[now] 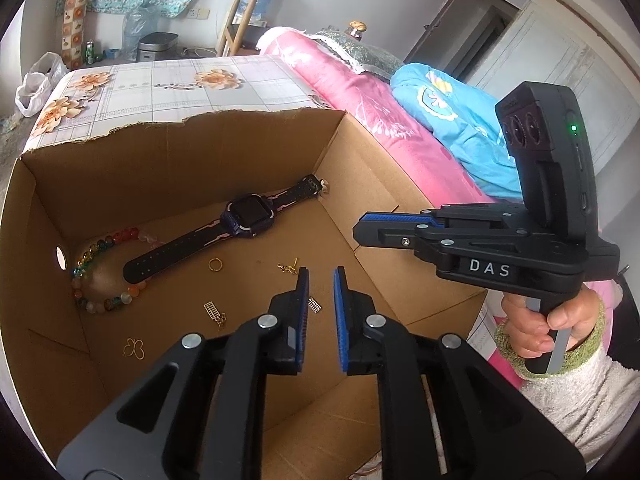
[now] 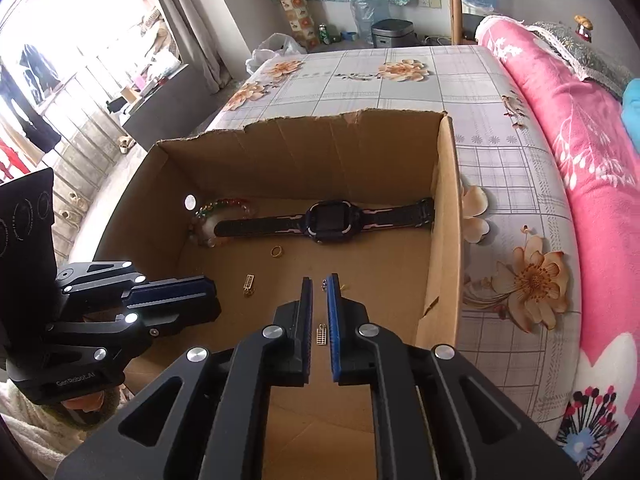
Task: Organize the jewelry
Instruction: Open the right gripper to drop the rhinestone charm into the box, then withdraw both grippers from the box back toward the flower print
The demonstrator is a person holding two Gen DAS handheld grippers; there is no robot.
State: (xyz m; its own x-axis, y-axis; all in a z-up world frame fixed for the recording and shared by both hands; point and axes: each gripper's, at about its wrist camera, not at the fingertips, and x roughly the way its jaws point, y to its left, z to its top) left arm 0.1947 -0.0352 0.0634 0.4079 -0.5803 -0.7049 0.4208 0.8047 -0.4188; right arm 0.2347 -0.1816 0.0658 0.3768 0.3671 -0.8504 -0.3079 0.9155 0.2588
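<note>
Where box (image 1: 168, 160) holds dark watch (image 1: 244, 216), bead bracelet (image 1: 100, 276), gold ring (image 1: 215, 264); both hand-held grippers (image 1: 320, 276) slightly parted, empty.

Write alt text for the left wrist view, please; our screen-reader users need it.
Left tongs, slightly open and empty, hover over a cardboard box holding a dark watch, a bead bracelet, a gold ring and small gold charms. The right tongs, held by a hand, reach in from the right.
</note>
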